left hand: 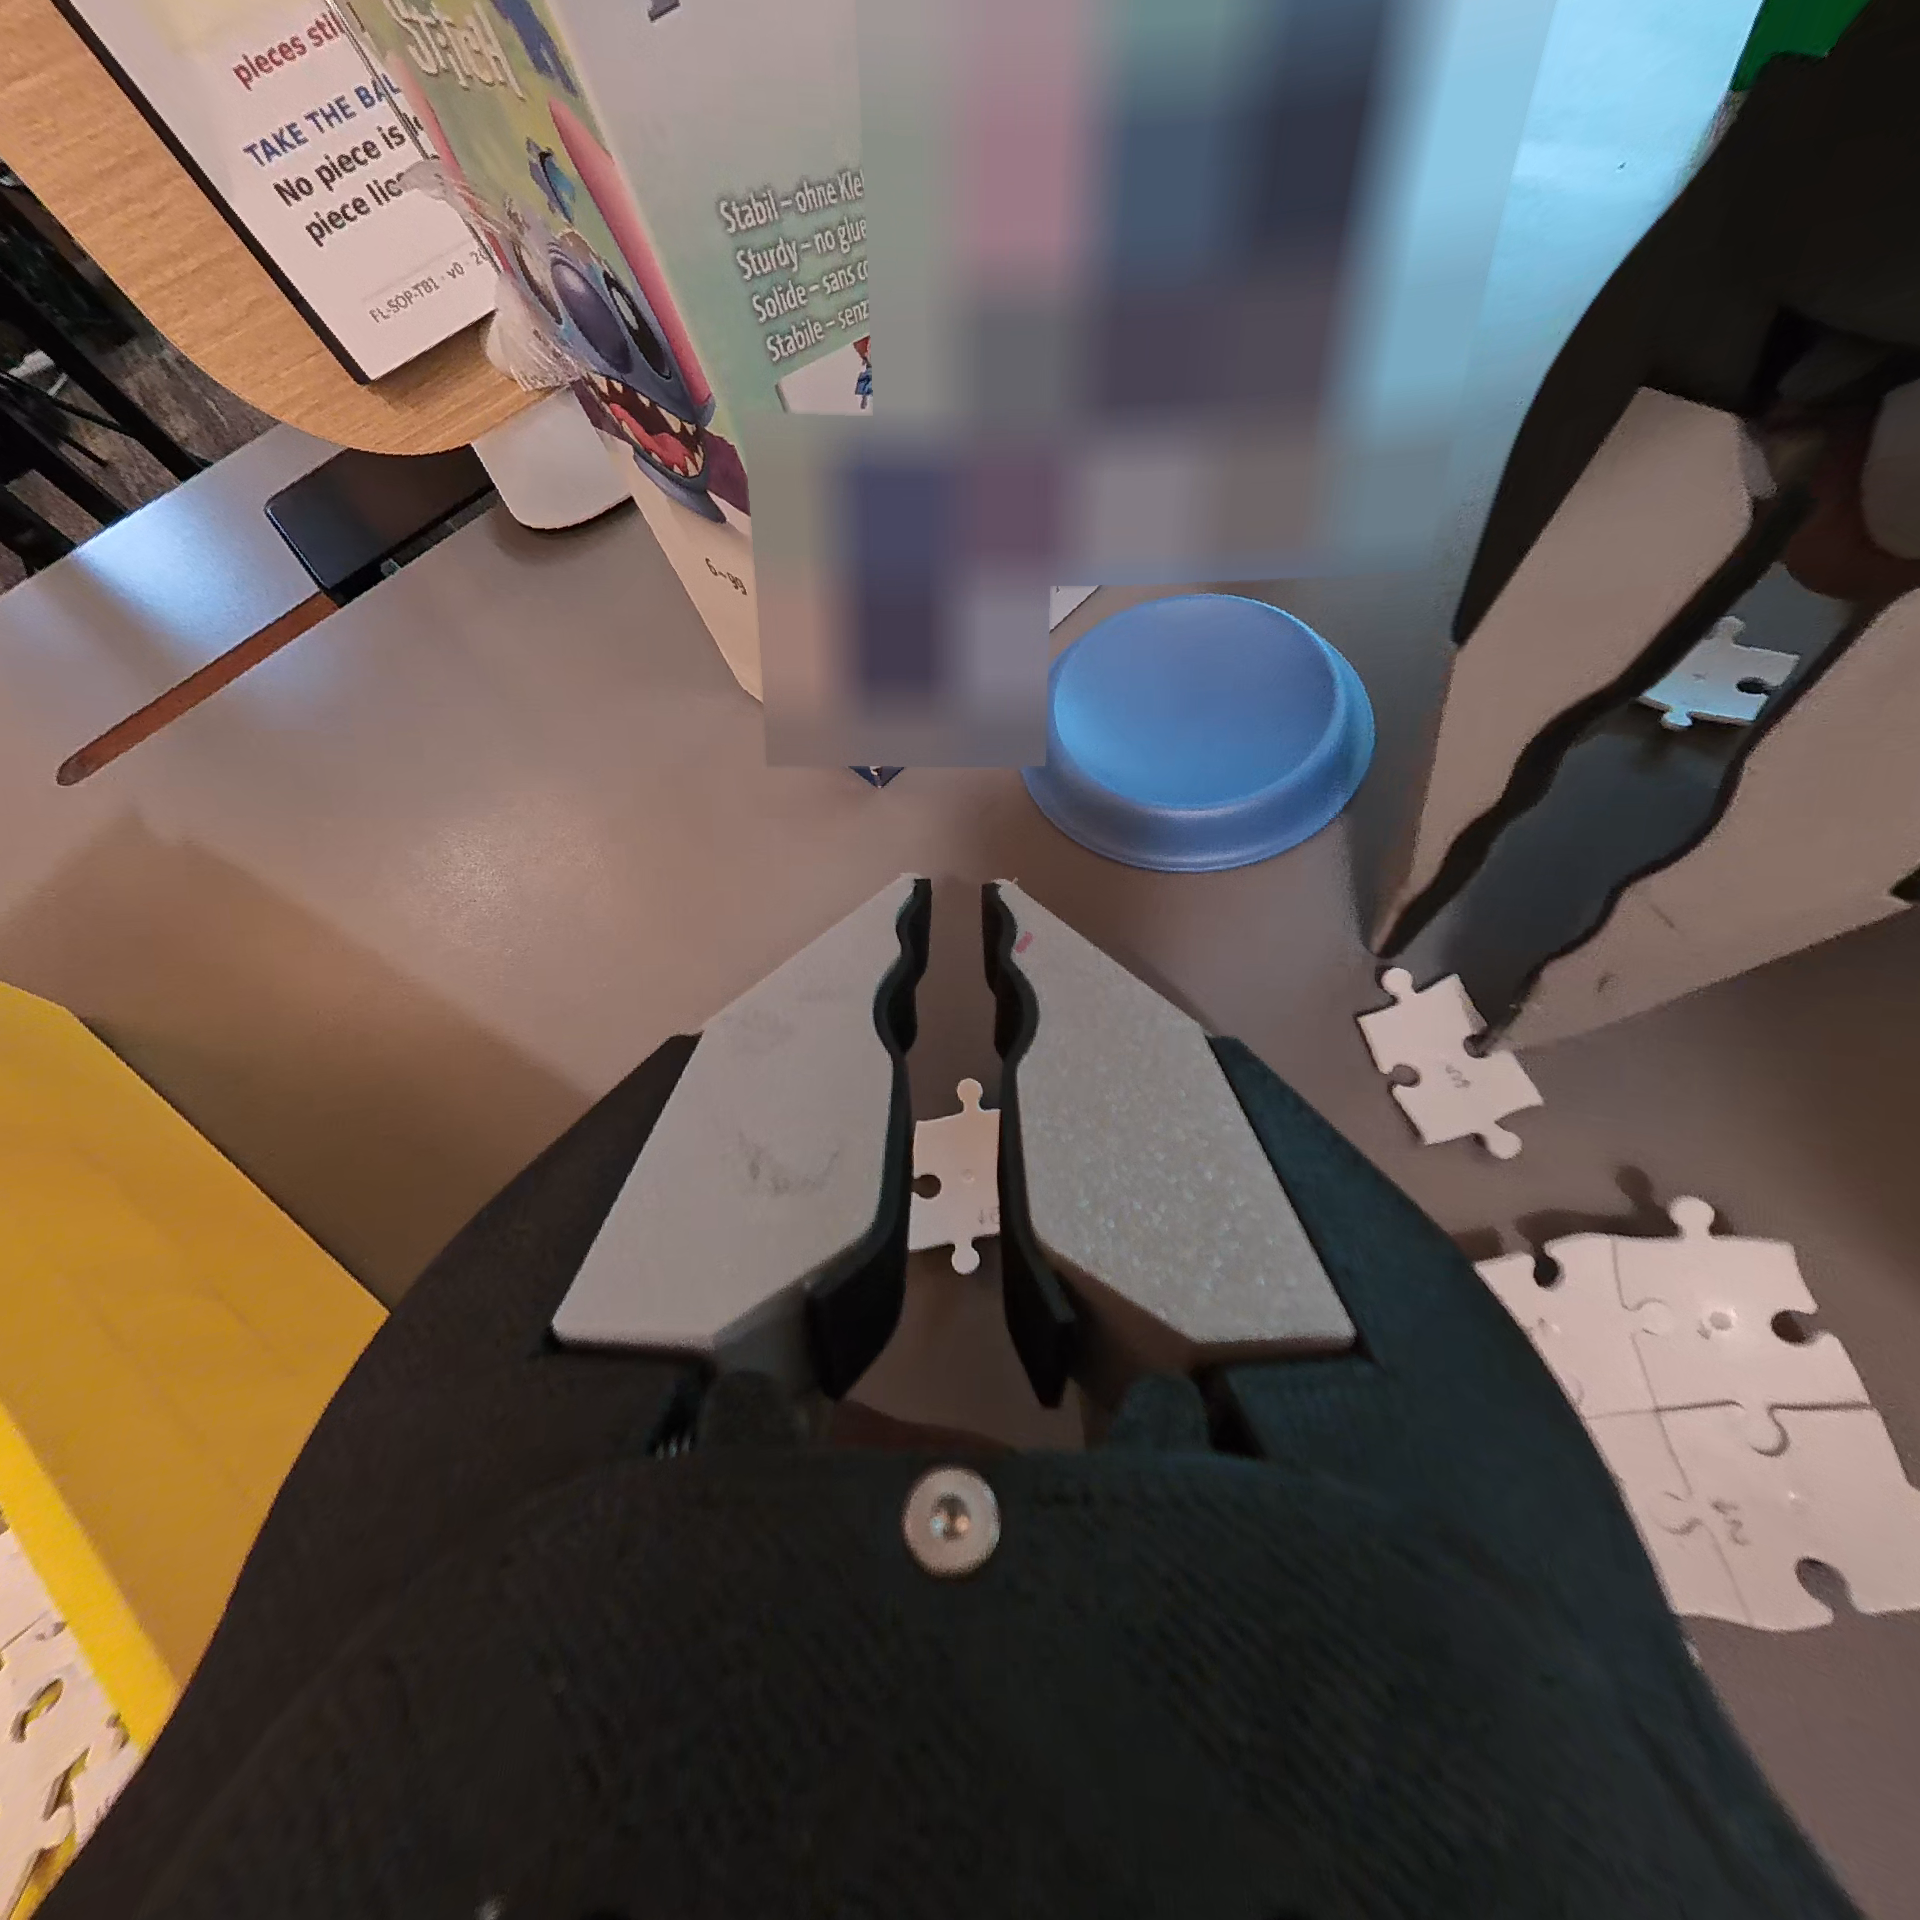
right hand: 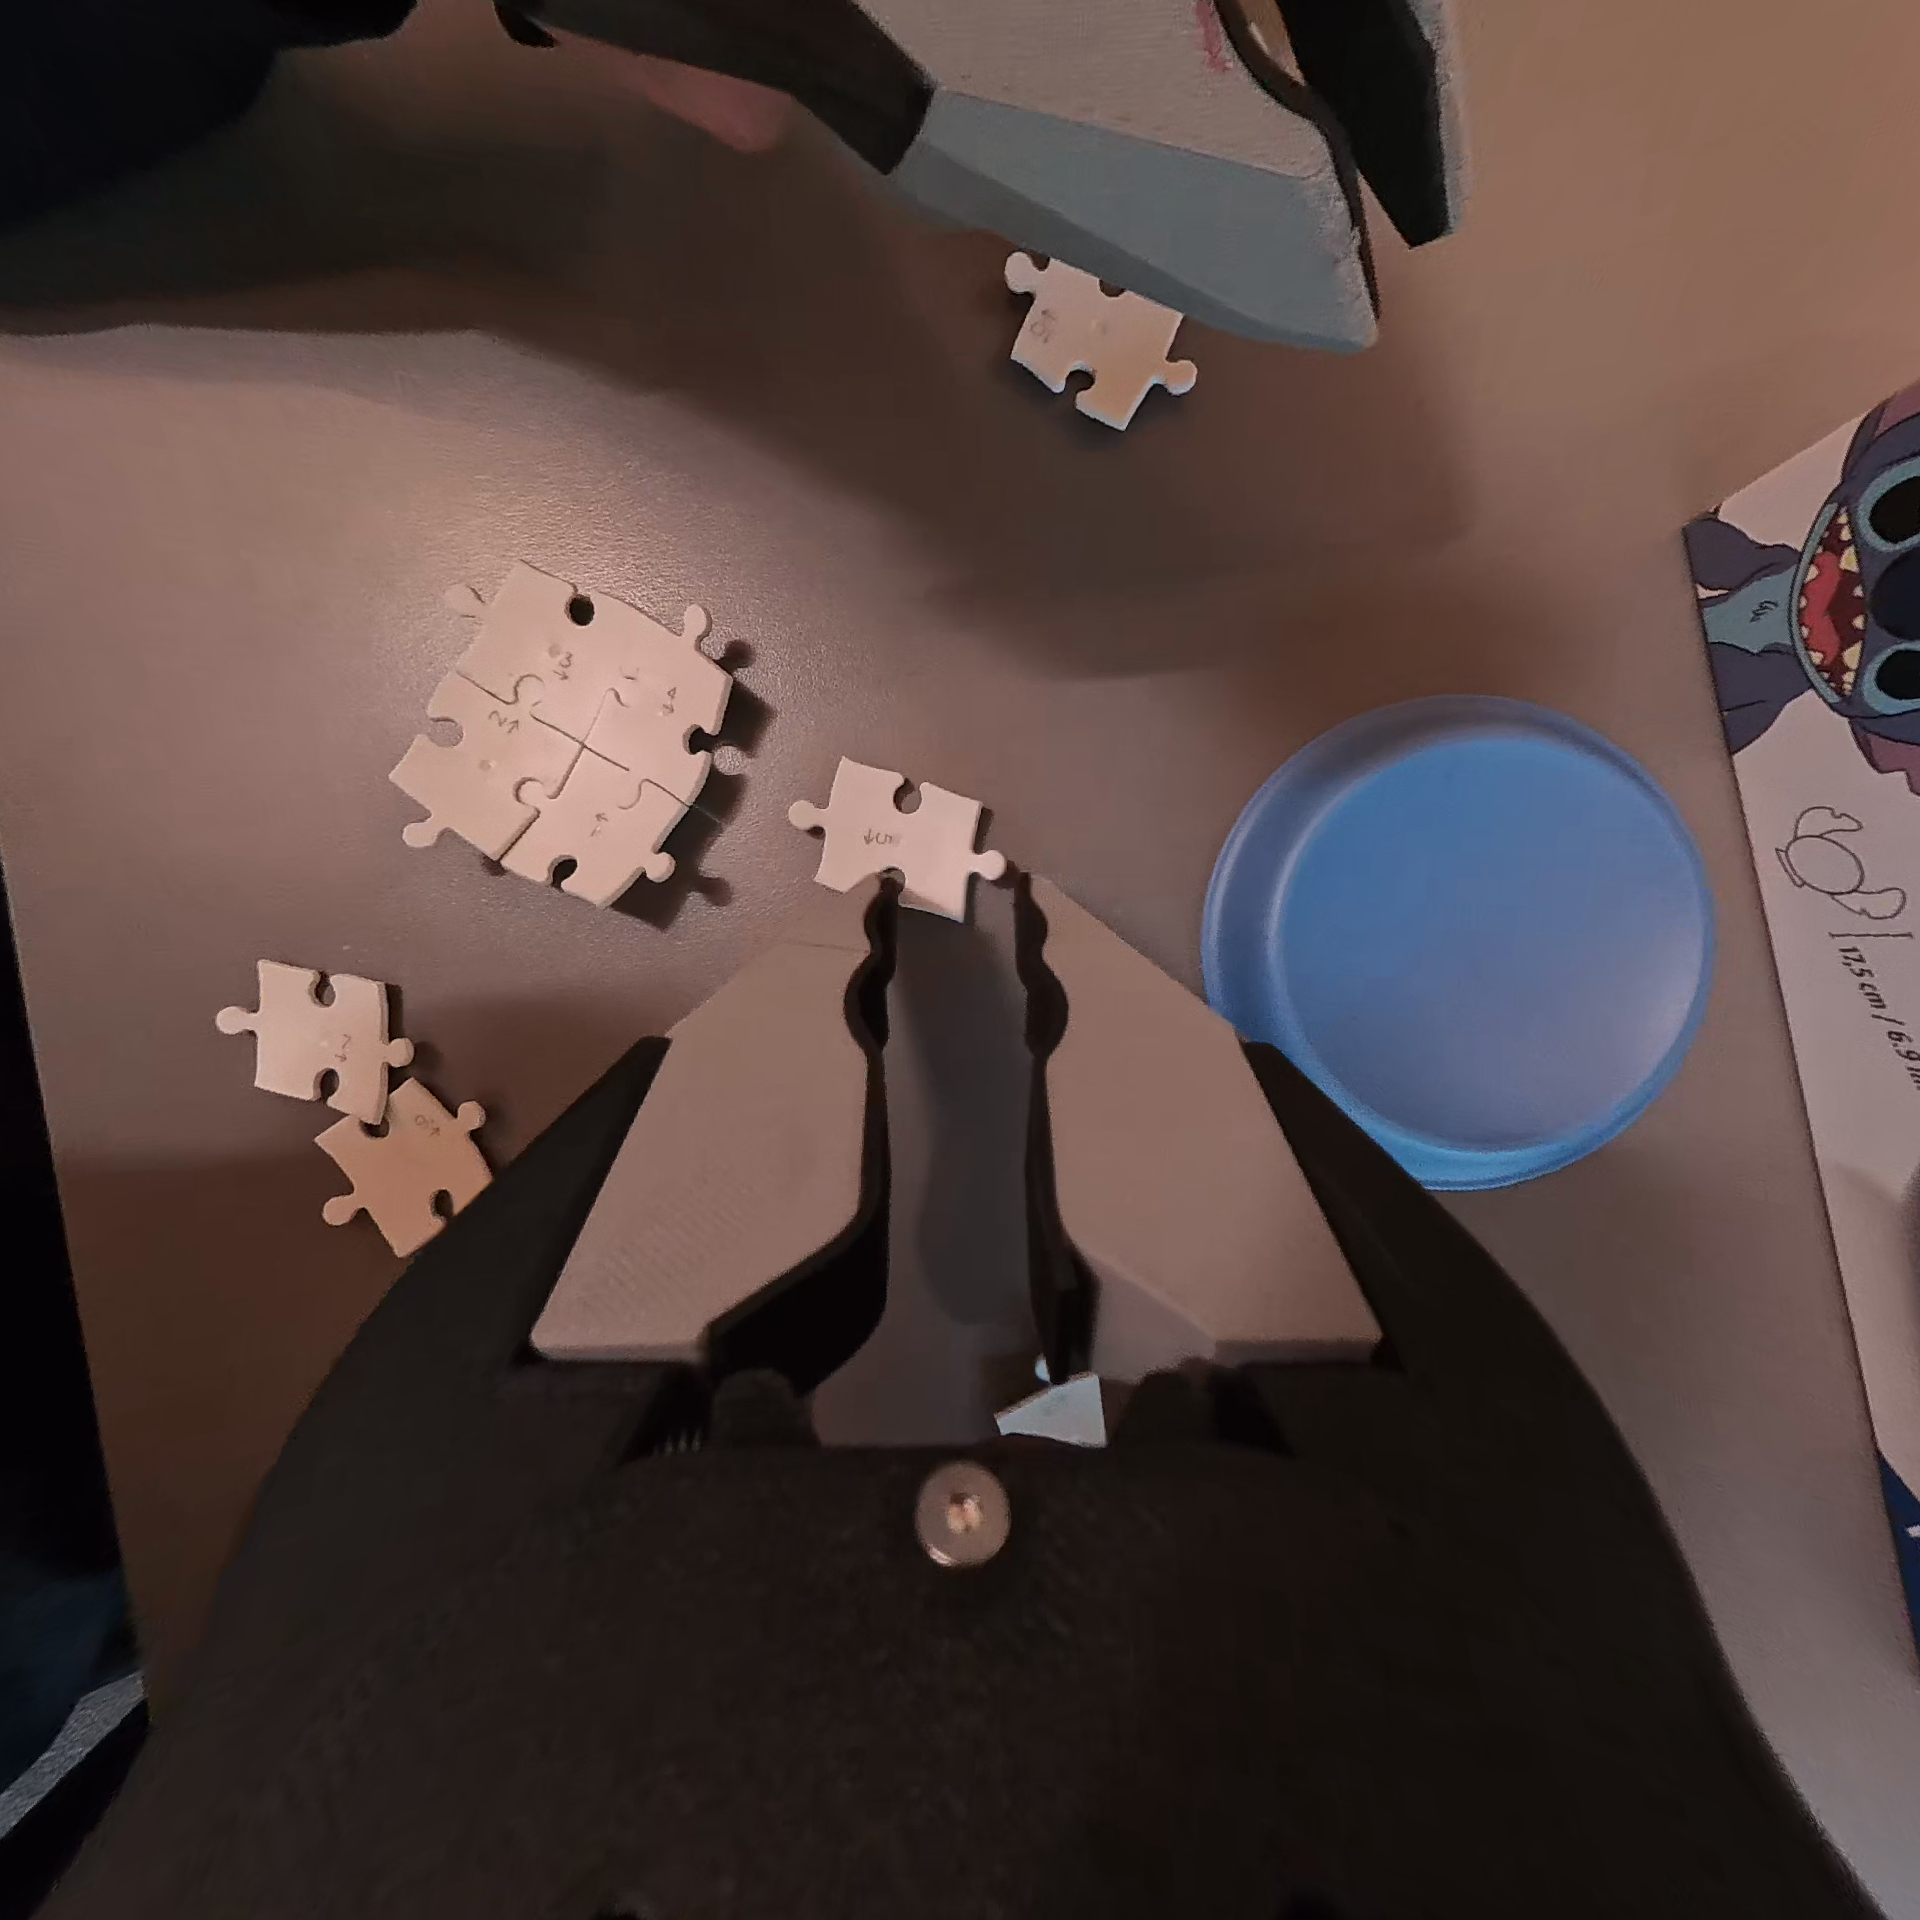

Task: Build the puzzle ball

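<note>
**Matt plastic, card and a smooth grey table**

The left gripper [left hand: 956, 883] has grainy, matt grey finger plates set in a ribbed black plastic body, with a shiny metal screw [left hand: 951, 1523] in the middle. The right gripper [right hand: 954, 888] is built alike, with fine ridged lines on its grey plates. The puzzle pieces [right hand: 566, 740] look like smooth, matt white plastic. The blue stand [right hand: 1457, 940] is frosted, translucent plastic. The table [left hand: 416, 883] is smooth grey with a soft sheen. The box [left hand: 665, 312] is glossy printed card. The yellow bin [left hand: 156, 1299] looks matt
</note>
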